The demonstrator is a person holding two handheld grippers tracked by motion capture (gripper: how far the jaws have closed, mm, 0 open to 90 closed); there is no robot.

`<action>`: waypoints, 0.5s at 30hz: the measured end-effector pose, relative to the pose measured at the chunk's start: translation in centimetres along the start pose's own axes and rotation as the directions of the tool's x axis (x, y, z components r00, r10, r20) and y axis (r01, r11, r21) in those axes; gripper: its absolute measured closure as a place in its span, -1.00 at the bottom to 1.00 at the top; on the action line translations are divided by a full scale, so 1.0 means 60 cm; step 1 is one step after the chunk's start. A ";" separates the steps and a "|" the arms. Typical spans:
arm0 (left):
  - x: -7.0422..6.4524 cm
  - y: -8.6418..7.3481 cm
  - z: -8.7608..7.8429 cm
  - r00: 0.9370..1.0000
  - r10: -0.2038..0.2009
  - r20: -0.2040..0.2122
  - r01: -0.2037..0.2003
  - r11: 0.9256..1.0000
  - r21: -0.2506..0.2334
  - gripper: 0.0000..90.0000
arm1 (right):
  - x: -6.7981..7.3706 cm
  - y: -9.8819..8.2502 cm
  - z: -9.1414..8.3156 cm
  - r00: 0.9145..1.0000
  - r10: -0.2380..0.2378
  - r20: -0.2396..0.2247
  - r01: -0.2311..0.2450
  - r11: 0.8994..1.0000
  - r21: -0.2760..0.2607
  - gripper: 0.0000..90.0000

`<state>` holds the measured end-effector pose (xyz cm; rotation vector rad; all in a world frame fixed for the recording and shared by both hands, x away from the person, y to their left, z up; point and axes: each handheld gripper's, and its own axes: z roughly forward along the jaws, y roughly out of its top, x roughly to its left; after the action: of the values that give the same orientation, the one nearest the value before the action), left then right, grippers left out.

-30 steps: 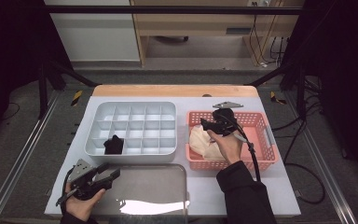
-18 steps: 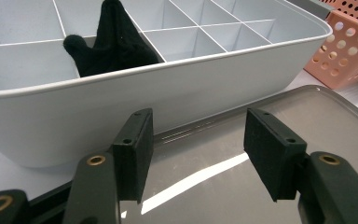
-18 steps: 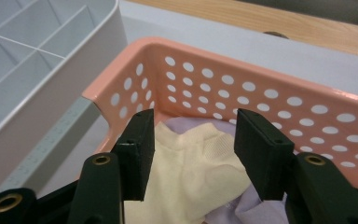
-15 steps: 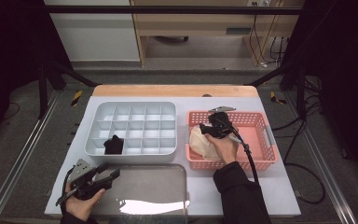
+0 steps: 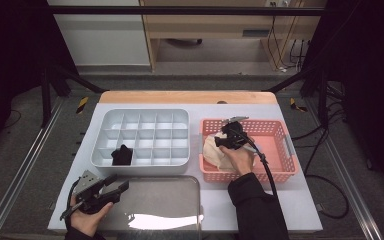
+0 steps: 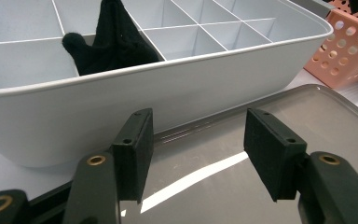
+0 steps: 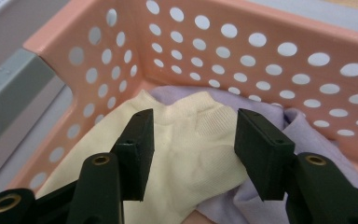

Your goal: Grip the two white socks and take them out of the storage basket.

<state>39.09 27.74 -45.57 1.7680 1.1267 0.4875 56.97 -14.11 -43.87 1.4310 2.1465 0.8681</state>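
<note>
Cream sock lies between open right gripper fingers, near basket wall.

A white compartment tray is set on the left half of the desk, divided by thin walls into rows of small cells. A black sock is lodged in one cell of the nearest row, towards the left corner, its cloth rising above the dividers. Just in front of the tray, a grey lid-like tray with a glossy surface is laid flat, and a bright streak of light is reflected on it.
</note>
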 end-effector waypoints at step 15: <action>0.000 -0.001 0.002 1.000 0.001 0.002 -0.001 1.000 0.006 -0.07 | 0.003 -0.008 0.018 0.999 -0.013 0.034 0.009 0.991 0.130 0.58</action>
<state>39.11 27.69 -45.67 1.7740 1.1270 0.4834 57.27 -13.79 -44.98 1.4837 2.2180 0.7057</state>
